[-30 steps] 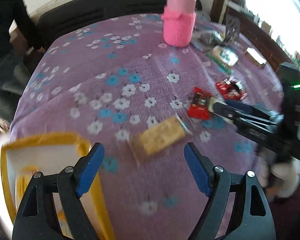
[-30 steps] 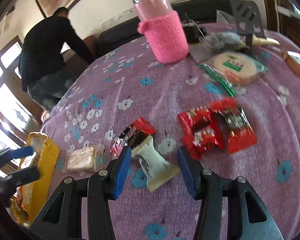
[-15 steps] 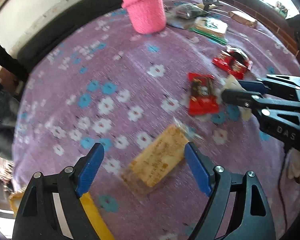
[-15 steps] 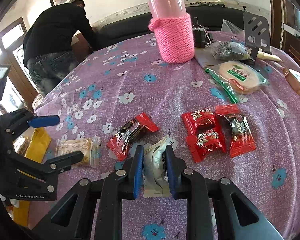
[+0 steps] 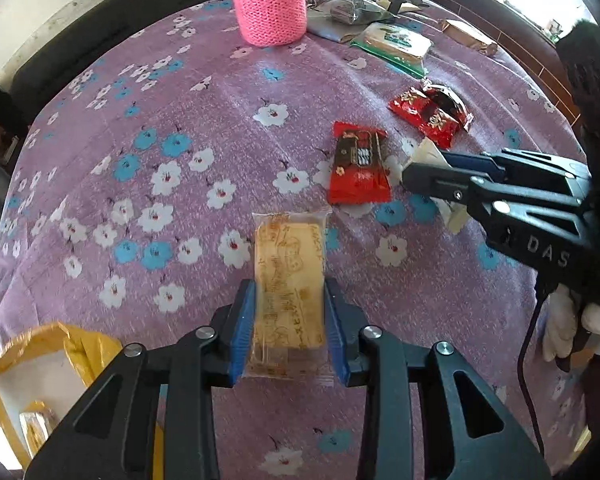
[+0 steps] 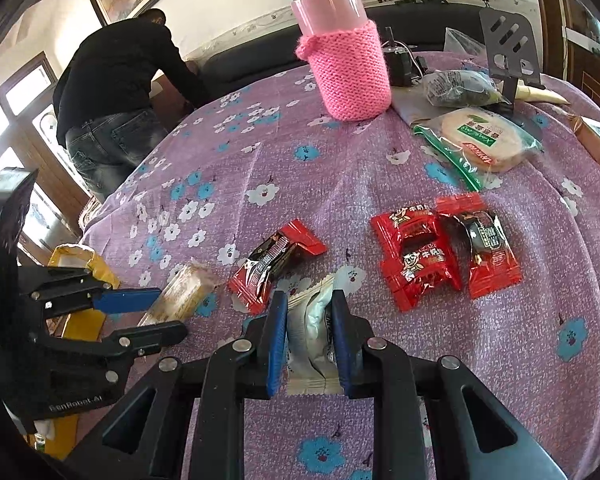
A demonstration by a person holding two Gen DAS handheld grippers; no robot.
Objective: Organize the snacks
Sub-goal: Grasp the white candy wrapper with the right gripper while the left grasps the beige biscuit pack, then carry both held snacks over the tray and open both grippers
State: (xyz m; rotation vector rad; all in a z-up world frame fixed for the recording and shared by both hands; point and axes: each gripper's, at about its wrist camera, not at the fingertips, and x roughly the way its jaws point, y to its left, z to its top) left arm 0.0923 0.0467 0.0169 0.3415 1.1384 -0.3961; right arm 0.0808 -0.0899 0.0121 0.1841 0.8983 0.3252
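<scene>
While the left hand-held gripper point(image 5: 287, 328) is clenched on one clear-wrapped yellow biscuit pack point(image 5: 289, 280), the right hand-held gripper point(image 6: 309, 336) squeezes one white snack packet point(image 6: 313, 328), both low over the floral worktop point(image 6: 340, 176). Four red snack packets lie nearer than the pink knitted bottle point(image 6: 342, 52): one point(image 6: 276, 264) beside the white packet, three point(image 6: 444, 248) further right.

Glossy red foil wrappers point(image 6: 416, 256); matt woven floral tablecloth point(image 5: 204, 92); rough pink knitted bottle sleeve point(image 6: 350, 72).

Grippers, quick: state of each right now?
Left gripper: closed on the yellow biscuit packet.
Right gripper: closed on the white snack packet.
</scene>
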